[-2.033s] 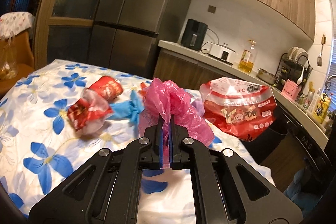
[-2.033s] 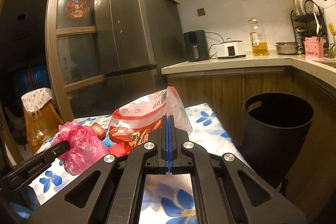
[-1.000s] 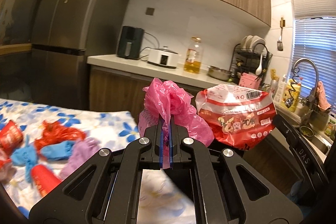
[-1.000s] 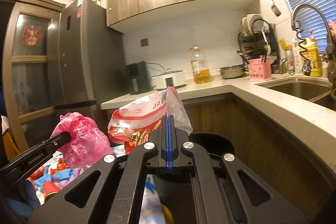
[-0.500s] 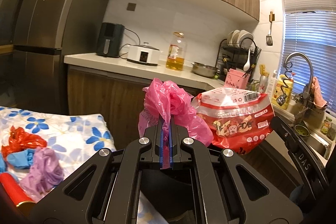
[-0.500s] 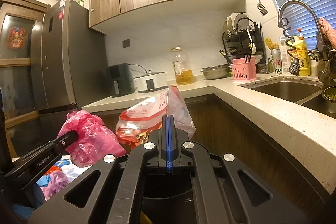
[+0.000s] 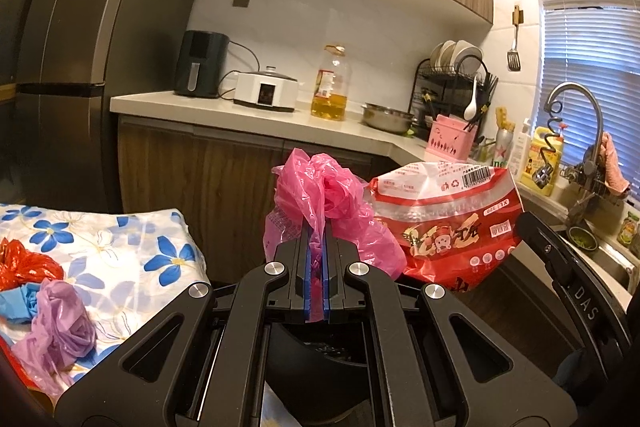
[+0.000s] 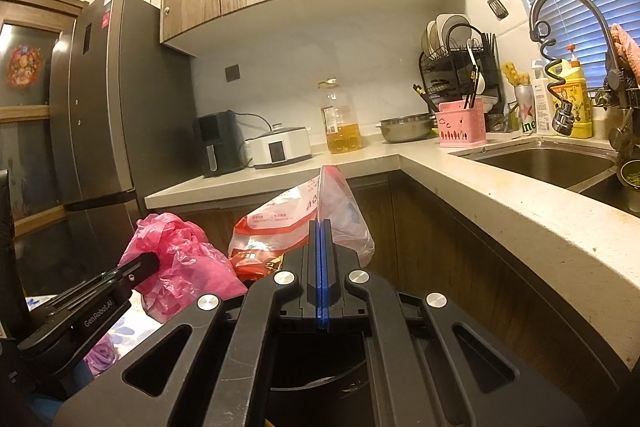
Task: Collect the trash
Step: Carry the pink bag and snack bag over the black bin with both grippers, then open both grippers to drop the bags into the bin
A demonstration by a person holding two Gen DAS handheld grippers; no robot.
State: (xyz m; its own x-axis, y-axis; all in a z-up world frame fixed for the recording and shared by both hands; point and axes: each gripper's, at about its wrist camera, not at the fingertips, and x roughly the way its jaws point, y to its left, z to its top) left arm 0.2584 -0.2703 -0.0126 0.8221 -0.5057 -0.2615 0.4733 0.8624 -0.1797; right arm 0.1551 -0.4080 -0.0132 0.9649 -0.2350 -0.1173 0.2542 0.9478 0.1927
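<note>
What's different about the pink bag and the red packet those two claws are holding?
The pink bag is plain, thin film, scrunched into a wad; the red packet is printed with pictures, text and a barcode, and holds a flatter, fuller shape. The left gripper pinches the pink bag; the right gripper pinches the red packet by its clear edge. Both are plastic trash, held over the black bin.

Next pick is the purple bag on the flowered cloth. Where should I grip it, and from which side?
Take the purple bag by its bunched, knotted top, coming down from above. It lies crumpled and slack on the flowered cloth, so a raised fold is all the jaws can pinch. The blue wrapper touches one side; stay on the side away from it.
</note>
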